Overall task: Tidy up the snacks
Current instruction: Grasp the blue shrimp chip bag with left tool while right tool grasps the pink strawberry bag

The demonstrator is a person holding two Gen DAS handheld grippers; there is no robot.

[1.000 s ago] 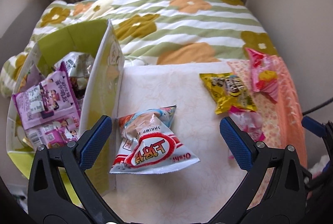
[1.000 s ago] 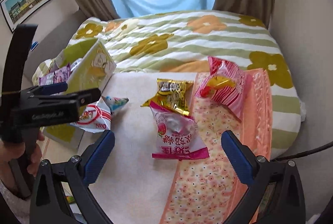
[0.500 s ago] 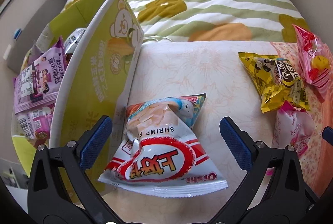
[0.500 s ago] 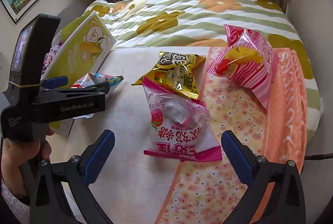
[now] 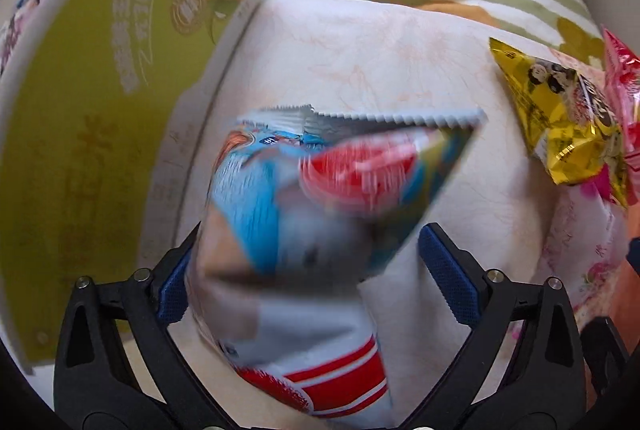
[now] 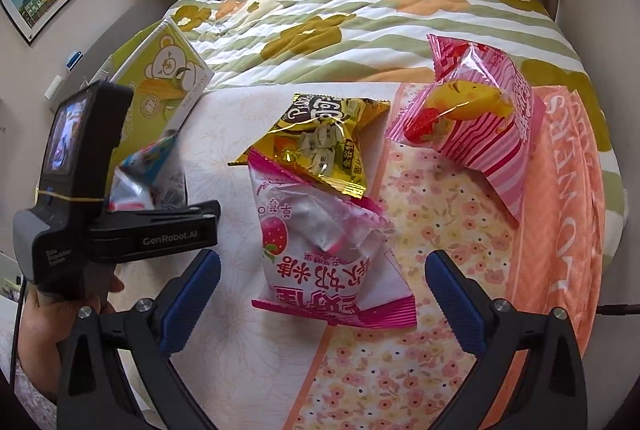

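A white, red and blue shrimp chip bag (image 5: 304,214) lies blurred on the pale cloth, right between the fingers of my left gripper (image 5: 308,262). Its jaws are closing; the left pad is at the bag's edge and the right pad (image 5: 448,270) still stands clear of it. The right wrist view shows the same gripper (image 6: 160,226) and bag (image 6: 148,178) at the left. My right gripper (image 6: 320,270) hangs open over a pink strawberry candy bag (image 6: 320,242). A yellow bag (image 6: 320,146) overlaps that bag's top. A pink striped bag (image 6: 476,126) lies further right.
A green cardboard box (image 5: 100,110) with a bear and corn print stands just left of the shrimp bag. An orange floral cloth (image 6: 560,230) covers the right side. A striped flower quilt (image 6: 360,22) lies behind. A person's hand (image 6: 36,326) holds the left gripper.
My left gripper has dropped onto the shrimp bag, which now fills the space between its fingers, and the jaws have narrowed. My right gripper has sunk toward the strawberry bag.
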